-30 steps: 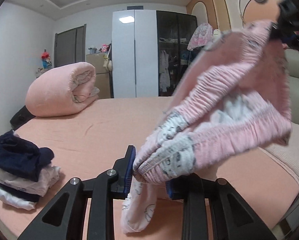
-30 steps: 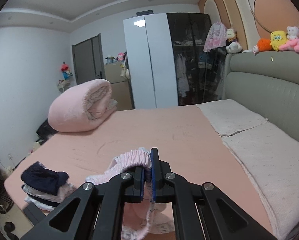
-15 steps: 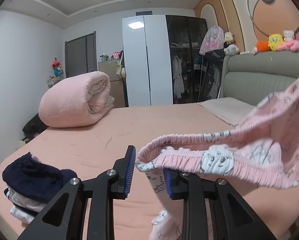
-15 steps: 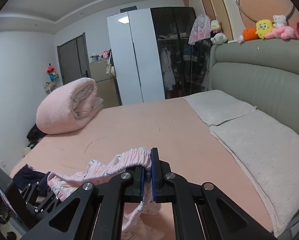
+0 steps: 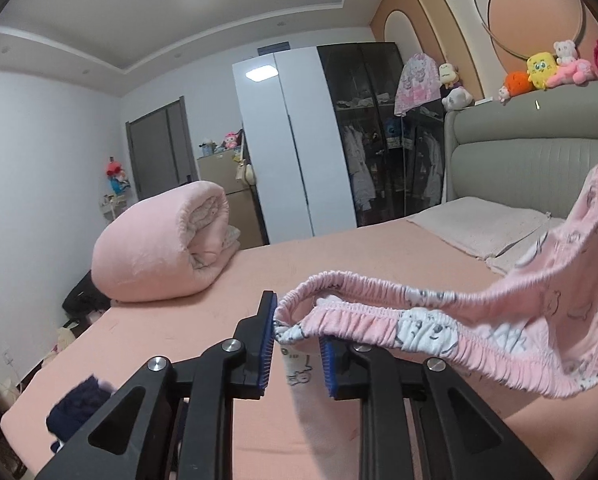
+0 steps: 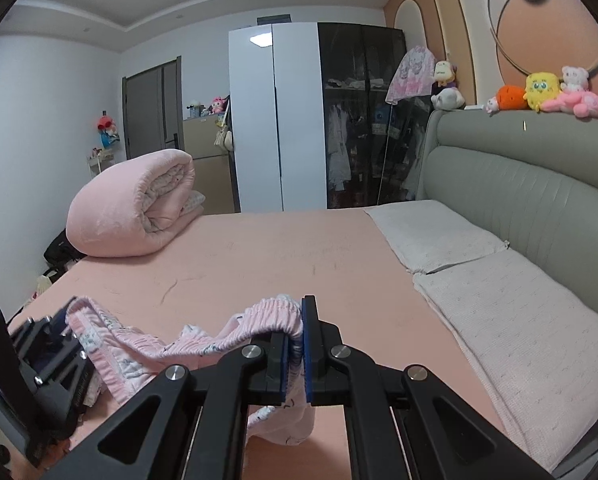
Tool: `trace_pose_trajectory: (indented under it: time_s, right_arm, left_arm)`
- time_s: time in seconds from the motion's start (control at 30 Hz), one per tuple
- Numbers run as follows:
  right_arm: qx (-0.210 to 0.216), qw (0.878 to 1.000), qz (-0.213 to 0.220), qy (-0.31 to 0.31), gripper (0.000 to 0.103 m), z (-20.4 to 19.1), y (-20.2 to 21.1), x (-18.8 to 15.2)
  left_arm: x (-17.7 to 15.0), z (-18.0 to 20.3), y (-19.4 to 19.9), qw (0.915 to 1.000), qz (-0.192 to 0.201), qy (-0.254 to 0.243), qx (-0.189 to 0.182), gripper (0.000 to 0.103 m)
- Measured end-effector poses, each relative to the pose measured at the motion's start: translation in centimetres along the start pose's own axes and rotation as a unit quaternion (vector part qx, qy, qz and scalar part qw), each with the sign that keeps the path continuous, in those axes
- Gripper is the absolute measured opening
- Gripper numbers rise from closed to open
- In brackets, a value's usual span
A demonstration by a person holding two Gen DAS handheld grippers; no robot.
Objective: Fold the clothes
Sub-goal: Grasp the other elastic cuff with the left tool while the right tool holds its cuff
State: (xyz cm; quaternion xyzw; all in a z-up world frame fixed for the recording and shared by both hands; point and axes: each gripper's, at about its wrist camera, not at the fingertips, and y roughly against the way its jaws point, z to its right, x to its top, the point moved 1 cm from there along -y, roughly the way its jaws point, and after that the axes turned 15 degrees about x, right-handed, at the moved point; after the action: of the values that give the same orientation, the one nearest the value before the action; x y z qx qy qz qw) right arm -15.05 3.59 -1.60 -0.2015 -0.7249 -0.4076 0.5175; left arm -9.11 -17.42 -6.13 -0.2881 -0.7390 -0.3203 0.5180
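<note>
A pink pair of pyjama trousers [image 5: 439, 320] with a white printed waistband hangs stretched in the air above the bed between my two grippers. My right gripper [image 6: 295, 344] is shut on one end of the waistband [image 6: 271, 312], and a leg droops under it. My left gripper [image 5: 297, 340] stands open. The other waistband end lies in its gap, touching the left pad [image 5: 268, 340] and draped over the right finger [image 5: 331, 360]. In the right wrist view the left gripper [image 6: 47, 344] sits low at the left with the trousers [image 6: 131, 344] running to it.
The pink bed sheet [image 6: 259, 264] spreads ahead, with a rolled pink duvet [image 6: 131, 208] at the far left and two pale pillows [image 6: 519, 320] by the grey headboard [image 6: 519, 184]. A pile of folded clothes, dark blue on top [image 5: 79, 412], lies at the near left corner.
The bunched trousers have been drawn out into a long band as the grippers moved apart. The left gripper has risen, and the folded pile has dropped lower in its view.
</note>
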Motion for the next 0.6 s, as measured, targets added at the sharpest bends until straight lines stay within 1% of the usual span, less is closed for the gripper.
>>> trace_pose_trajectory:
  time_s: [0.2, 0.37, 0.53, 0.6]
  right_arm:
    - [0.0, 1.0, -0.01, 0.008, 0.002, 0.2, -2.4, 3.6]
    - [-0.033, 0.998, -0.029, 0.043, 0.002, 0.4, -6.2, 7.2]
    - [-0.027, 0.999, -0.029, 0.03, 0.002, 1.4, -9.9, 10.6]
    - [-0.038, 0.998, -0.022, 0.039, 0.002, 1.6, -11.1, 11.6]
  left_arm:
    - [3.8, 0.7, -3.3, 0.9987, 0.018, -0.045, 0.011, 0.018]
    - [7.3, 1.4, -6.5, 0.9958, 0.041, -0.064, 0.05, 0.018]
    - [10.9, 2.0, -9.7, 0.9905, 0.064, -0.083, 0.089, 0.018]
    - [9.7, 2.0, -9.6, 0.9905, 0.06, -0.089, 0.086, 0.018]
